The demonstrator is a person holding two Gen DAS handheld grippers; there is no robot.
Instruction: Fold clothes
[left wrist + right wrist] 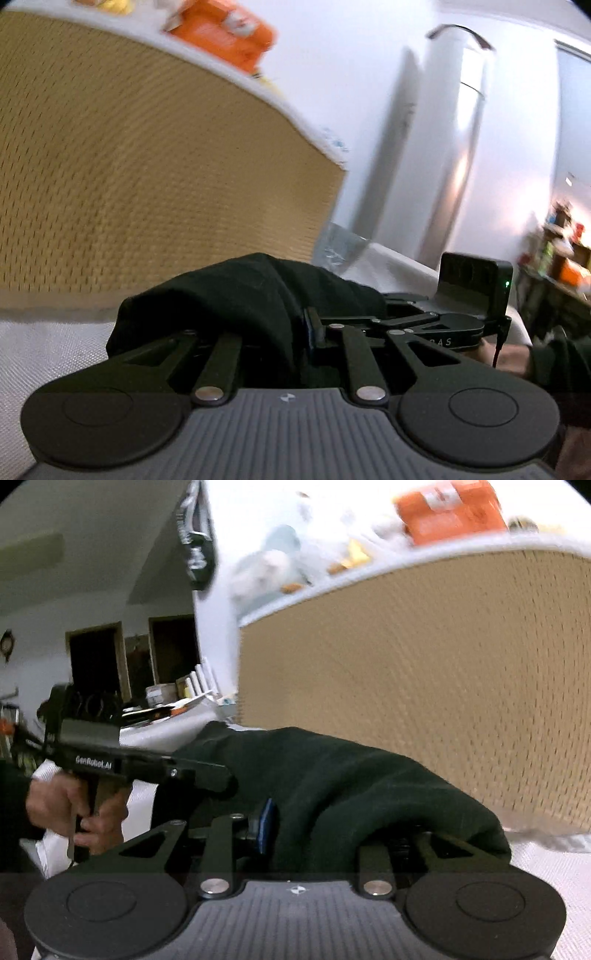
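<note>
Low in the left wrist view, the left gripper (pixel 295 332) is nearly closed on a fold of the black garment (pixel 240 295), which drapes over its left finger. The right wrist view shows the right gripper (pixel 291 827), narrowly parted, with the same dark, bunched cloth (pixel 351 794) between its jaws, covering the right finger. Only this view shows the person's hand (pixel 74 808) at left. Beyond rises a tan woven panel (pixel 147 166).

Dark garment (pixel 351 794) bunched over right gripper (pixel 295 834), covering its right finger, blue pad (pixel 266 825) bare at left; farther left, hand (pixel 74 812) gripping left gripper (pixel 207 775) against the cloth; behind, tan woven panel (pixel 424 672) under orange box (pixel 450 509).
</note>
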